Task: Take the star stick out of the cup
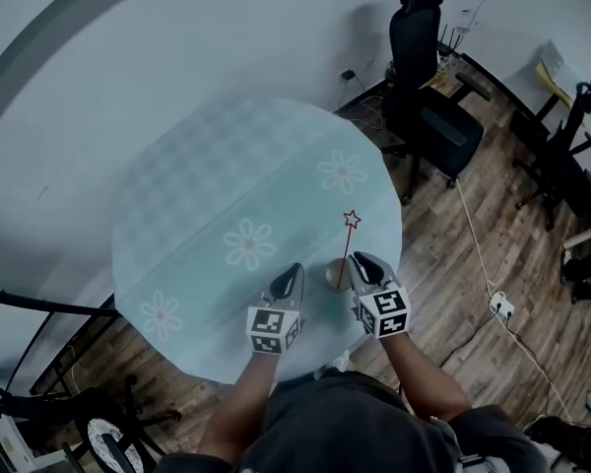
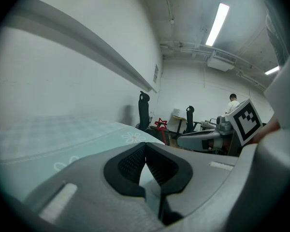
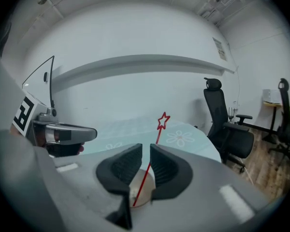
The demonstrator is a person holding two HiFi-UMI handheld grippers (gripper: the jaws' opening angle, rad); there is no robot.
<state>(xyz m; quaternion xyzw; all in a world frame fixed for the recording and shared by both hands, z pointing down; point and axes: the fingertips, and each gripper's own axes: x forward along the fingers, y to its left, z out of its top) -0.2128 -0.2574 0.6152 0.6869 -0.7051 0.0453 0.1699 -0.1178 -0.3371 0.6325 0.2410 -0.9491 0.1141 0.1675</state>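
A thin red star stick (image 1: pixel 347 248) stands tilted in a small pale cup (image 1: pixel 333 275) near the front right edge of the round teal flowered table (image 1: pixel 207 195). My right gripper (image 1: pixel 360 262) is just right of the cup. In the right gripper view its jaws (image 3: pixel 145 151) are open by a narrow gap, through which I see the stick (image 3: pixel 163 121) and the cup (image 3: pixel 141 187); I cannot tell whether the pads touch the stick. My left gripper (image 1: pixel 292 272) is just left of the cup, shut (image 2: pixel 145 146) and empty. From there the star (image 2: pixel 160 124) shows beyond it.
Black office chairs (image 1: pixel 424 97) (image 1: pixel 566 136) stand on the wooden floor right of the table. A white power strip (image 1: pixel 500 306) and cable lie on the floor. The table's front edge is close under my grippers. A person (image 2: pixel 232 103) is far off in the room.
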